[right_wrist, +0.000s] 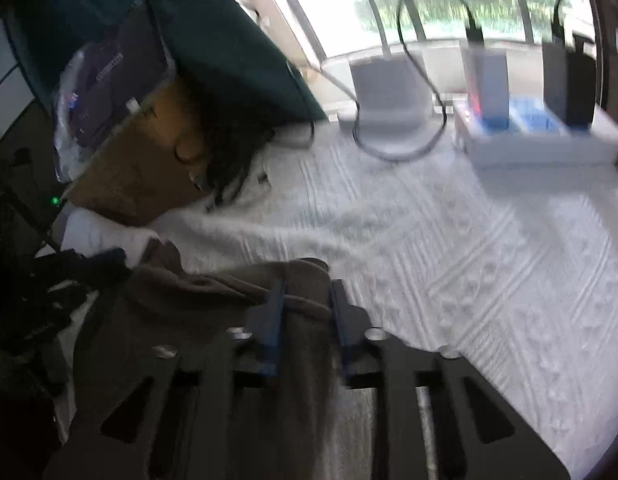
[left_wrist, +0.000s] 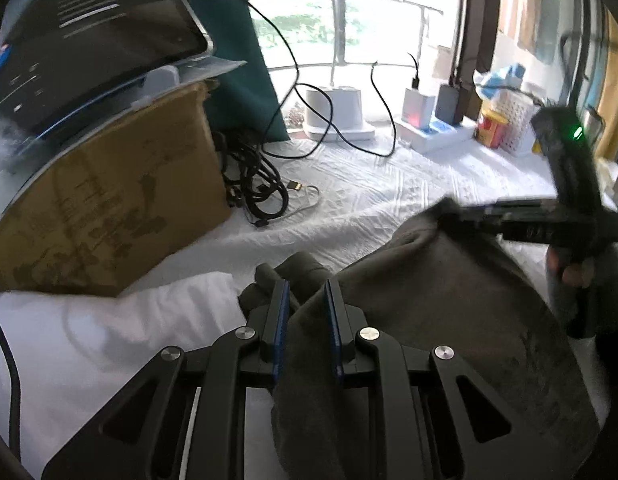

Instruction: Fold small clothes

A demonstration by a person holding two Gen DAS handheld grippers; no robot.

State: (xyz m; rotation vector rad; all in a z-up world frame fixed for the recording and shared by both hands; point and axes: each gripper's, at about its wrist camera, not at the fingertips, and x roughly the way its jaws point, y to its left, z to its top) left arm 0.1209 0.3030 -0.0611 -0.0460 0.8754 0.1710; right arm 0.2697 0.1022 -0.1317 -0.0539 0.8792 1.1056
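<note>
A grey-brown garment [left_wrist: 429, 300] lies partly lifted over a white textured bedspread [left_wrist: 369, 192]. My left gripper [left_wrist: 305, 292] is shut on a bunched edge of it, with cloth filling the gap between the blue pads. In the left wrist view my right gripper [left_wrist: 457, 212] comes in from the right and pinches a raised corner of the same garment; a hand [left_wrist: 577, 272] holds its handle. In the blurred right wrist view the garment [right_wrist: 189, 320] runs between the pads of the right gripper [right_wrist: 307, 288], folded over the near edge.
A cardboard box [left_wrist: 109, 208] with a tablet [left_wrist: 97, 40] on top stands at the left. Beside it lie tangled black cables [left_wrist: 257, 188]. A white pillow [left_wrist: 129, 320] sits at the near left. Chargers and small boxes [left_wrist: 421, 112] line the back by the window.
</note>
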